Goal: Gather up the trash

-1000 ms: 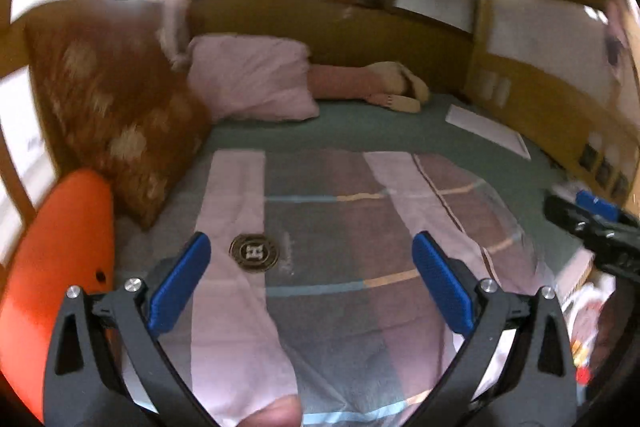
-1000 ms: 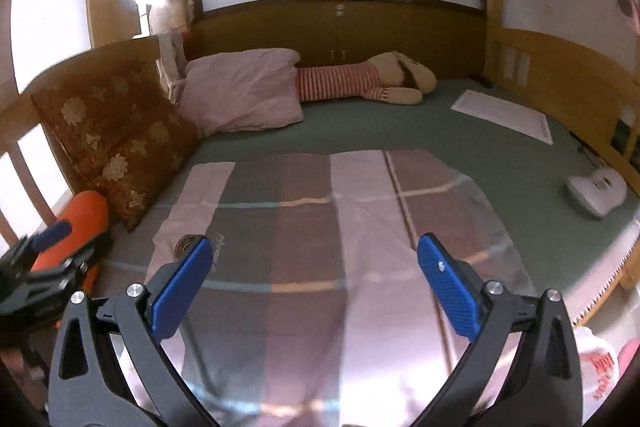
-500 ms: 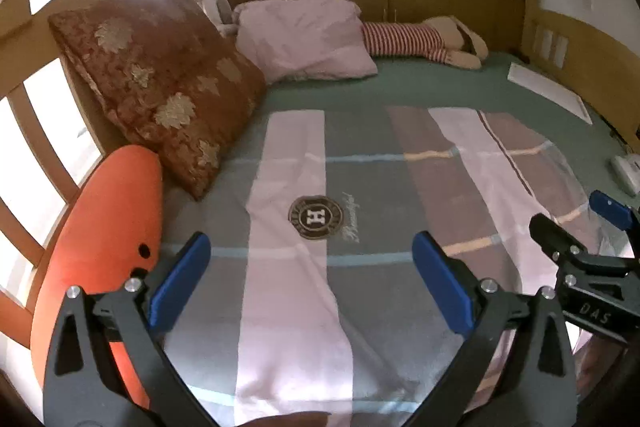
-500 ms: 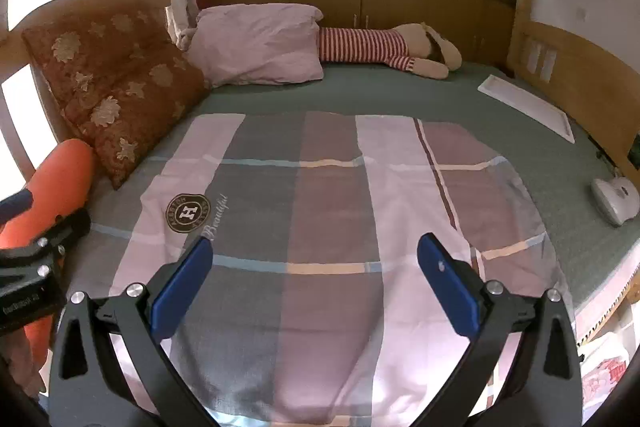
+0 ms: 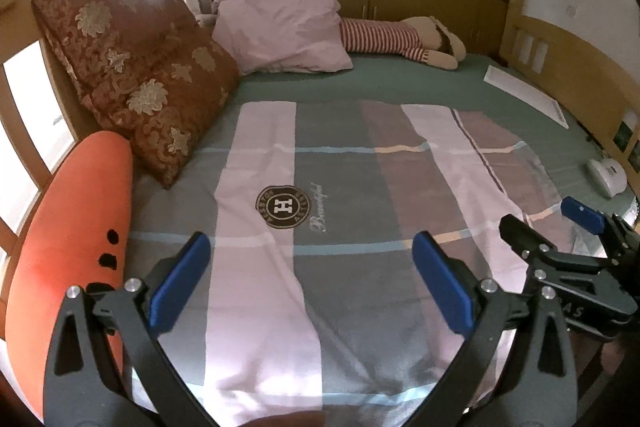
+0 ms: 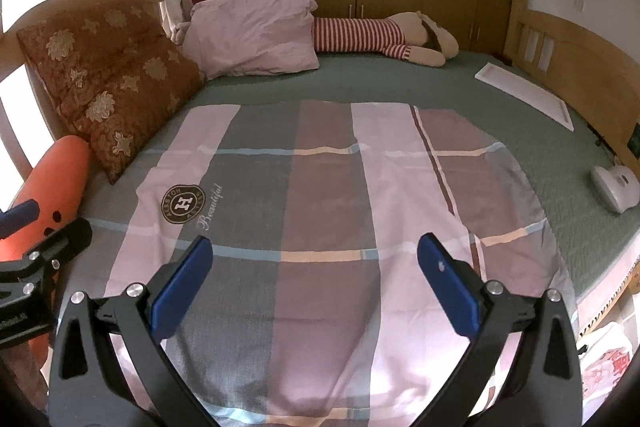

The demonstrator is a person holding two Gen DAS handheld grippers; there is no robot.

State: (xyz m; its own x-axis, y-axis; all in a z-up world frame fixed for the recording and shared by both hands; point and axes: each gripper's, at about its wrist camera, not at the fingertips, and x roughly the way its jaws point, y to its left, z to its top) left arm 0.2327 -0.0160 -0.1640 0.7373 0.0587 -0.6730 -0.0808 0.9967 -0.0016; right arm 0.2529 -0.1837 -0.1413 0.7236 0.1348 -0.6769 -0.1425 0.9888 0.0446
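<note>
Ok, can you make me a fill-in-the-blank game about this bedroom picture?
1. The round badge on the striped blanket has the big letter ____ in its middle.
2. The plush toy beside the pink pillow wears a shirt with red and white ____.
3. The left gripper and the right gripper both have their jaws ____, holding nothing.

Missing words: H; stripes; open

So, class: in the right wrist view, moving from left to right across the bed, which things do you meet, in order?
Orange bolster → brown floral cushion → pink pillow → striped plush toy → flat white board → white handheld device.
</note>
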